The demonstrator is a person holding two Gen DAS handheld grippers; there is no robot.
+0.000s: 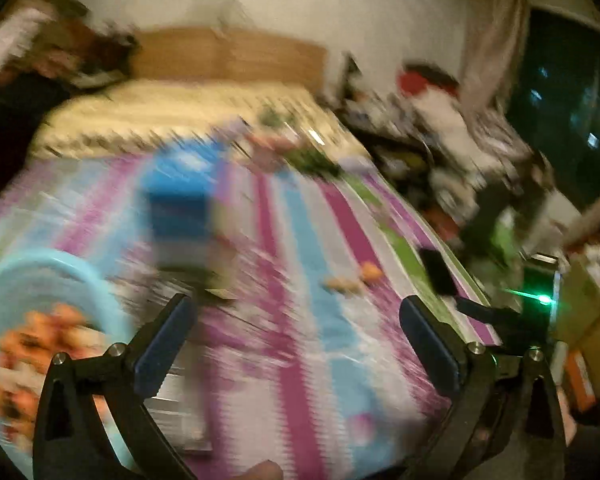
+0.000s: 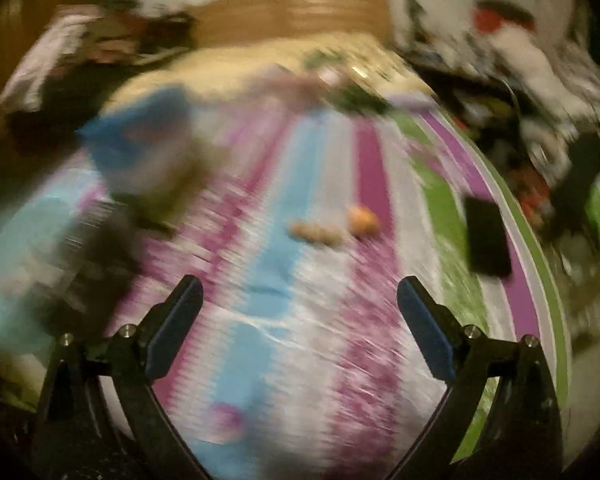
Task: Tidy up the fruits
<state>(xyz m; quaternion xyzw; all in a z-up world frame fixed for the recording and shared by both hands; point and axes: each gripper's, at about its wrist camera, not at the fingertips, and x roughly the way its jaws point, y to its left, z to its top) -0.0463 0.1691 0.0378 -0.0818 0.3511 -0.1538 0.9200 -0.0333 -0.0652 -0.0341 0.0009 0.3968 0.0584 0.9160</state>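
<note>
Both views are heavily smeared by motion blur, so fine detail is lost. In the left wrist view the left gripper (image 1: 296,312) fills the bottom of the frame with its jaws spread wide and nothing between them, above a striped bedspread (image 1: 300,360) of magenta, light blue and white bands. At the lower left edge sits a light blue bowl (image 1: 40,268) holding orange fruits (image 1: 40,344), partly hidden behind the gripper's left finger. A blue box (image 1: 180,196) stands upright on the bed left of centre, between the bowl and the far pillows. Right of centre, a round orange fruit (image 1: 371,271) lies just beside a pale brownish cluster (image 1: 342,284), possibly small fruits, though the blur prevents certainty. A black phone (image 1: 438,272) lies near the right edge of the bed. In the right wrist view the right gripper (image 2: 300,294) also shows wide, empty jaws at the bottom; the same fruit (image 2: 363,220) and cluster (image 2: 318,234) sit mid-frame above it, the phone (image 2: 487,238) to the right, the box (image 2: 140,140) at upper left.
</note>
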